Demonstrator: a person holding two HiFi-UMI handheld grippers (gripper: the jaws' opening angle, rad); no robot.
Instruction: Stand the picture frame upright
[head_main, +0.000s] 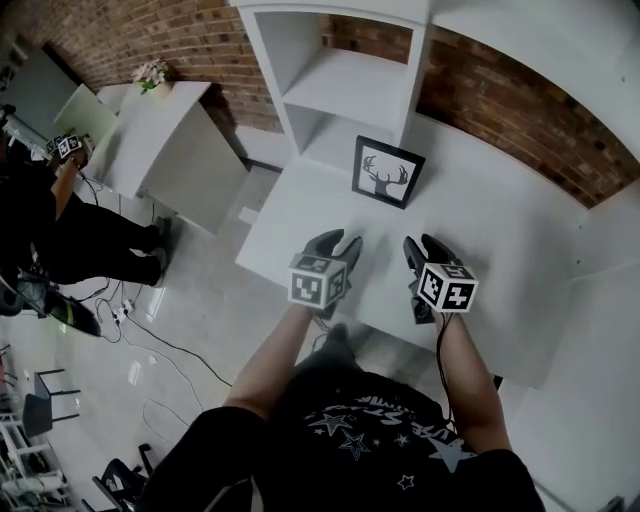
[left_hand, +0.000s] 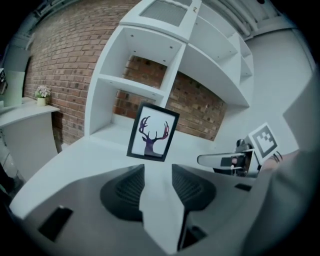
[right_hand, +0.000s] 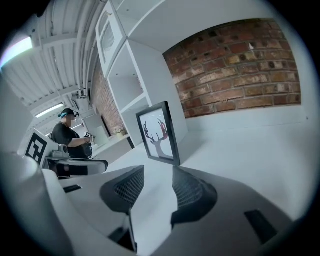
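— Both grippers hang nearest me: left gripper (head_main: 338, 243) and right gripper (head_main: 424, 245), each with its jaws apart and nothing between them.
— And the picture frame (head_main: 387, 171)?
— I see it standing upright on the white table (head_main: 500, 260), farther off, near the shelf unit (head_main: 330, 90), clear of both grippers.

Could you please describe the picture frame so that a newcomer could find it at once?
Start at the tall white shelf unit against the brick wall. On the white table at its foot the picture frame stands upright. Its black border and dark antlered deer head on white set it apart from the all-white furniture around it.
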